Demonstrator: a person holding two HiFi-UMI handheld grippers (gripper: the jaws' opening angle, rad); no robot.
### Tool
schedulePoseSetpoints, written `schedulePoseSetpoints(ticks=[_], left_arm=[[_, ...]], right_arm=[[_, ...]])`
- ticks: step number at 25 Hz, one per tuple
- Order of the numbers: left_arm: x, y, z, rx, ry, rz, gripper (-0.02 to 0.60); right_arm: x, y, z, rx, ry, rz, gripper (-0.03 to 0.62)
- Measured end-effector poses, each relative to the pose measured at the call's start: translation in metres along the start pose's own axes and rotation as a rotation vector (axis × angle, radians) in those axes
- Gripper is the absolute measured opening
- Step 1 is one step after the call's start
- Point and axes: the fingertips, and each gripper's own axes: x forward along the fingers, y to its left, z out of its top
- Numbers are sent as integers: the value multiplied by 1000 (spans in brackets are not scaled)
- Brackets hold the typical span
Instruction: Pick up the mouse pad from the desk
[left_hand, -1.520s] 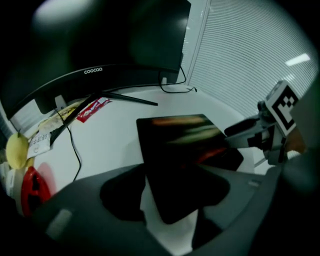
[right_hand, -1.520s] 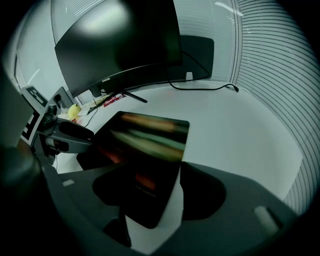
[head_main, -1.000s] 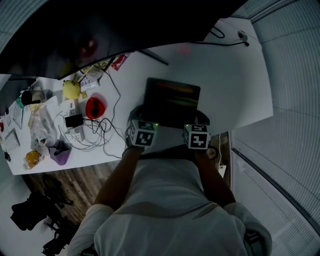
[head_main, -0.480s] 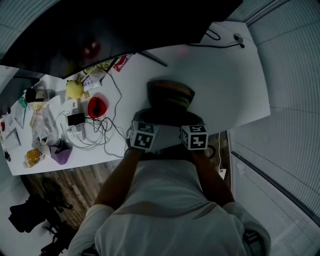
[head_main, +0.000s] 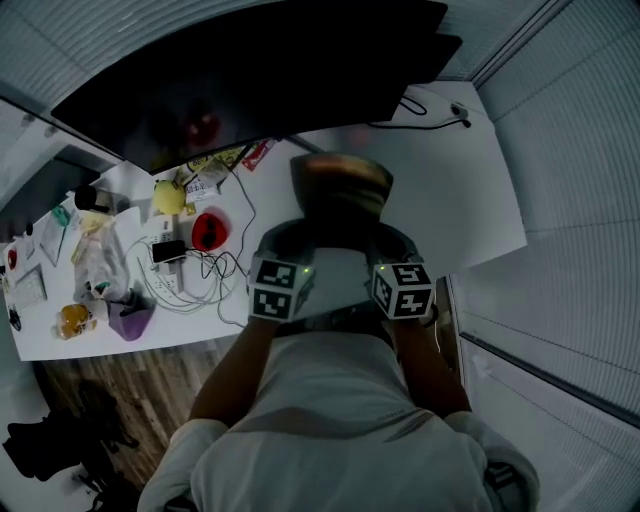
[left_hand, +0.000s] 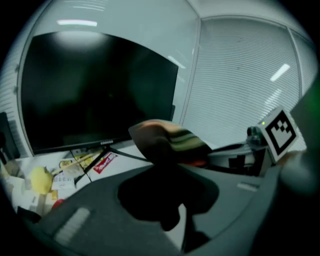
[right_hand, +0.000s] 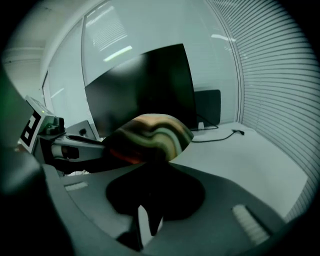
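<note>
The mouse pad (head_main: 340, 185) hangs in the air above the white desk (head_main: 470, 180), in front of the dark monitor (head_main: 260, 80) \- its near edge pinched at both corners, the striped sheet bowed and drooping between them. The left gripper (head_main: 298, 235) has its jaws clamped on the left corner; the right gripper (head_main: 385, 238) is closing tighter on the right corner (the pad already sits between its jaws). Cables (head_main: 185, 280) and a red object (head_main: 210, 228) lie well off to the left \- apart from the pad

Both tongs side by side, tilted downward
Left tongs (head_main: 300, 235) grip the mouse pad (head_main: 342, 185); right tongs (head_main: 385, 238) have jaws closing on it, forearms parallel.
</note>
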Motion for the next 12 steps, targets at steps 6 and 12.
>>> schedulePoseSetpoints(ticks=[6, 12], left_arm=[[-55, -10, 76, 59, -196, 4, 67], [-102, -26, 129, 132, -344, 3, 68]], right_arm=[[-48, 16, 77, -76, -191, 0, 51], [-99, 39, 133, -160, -352, -3, 48]])
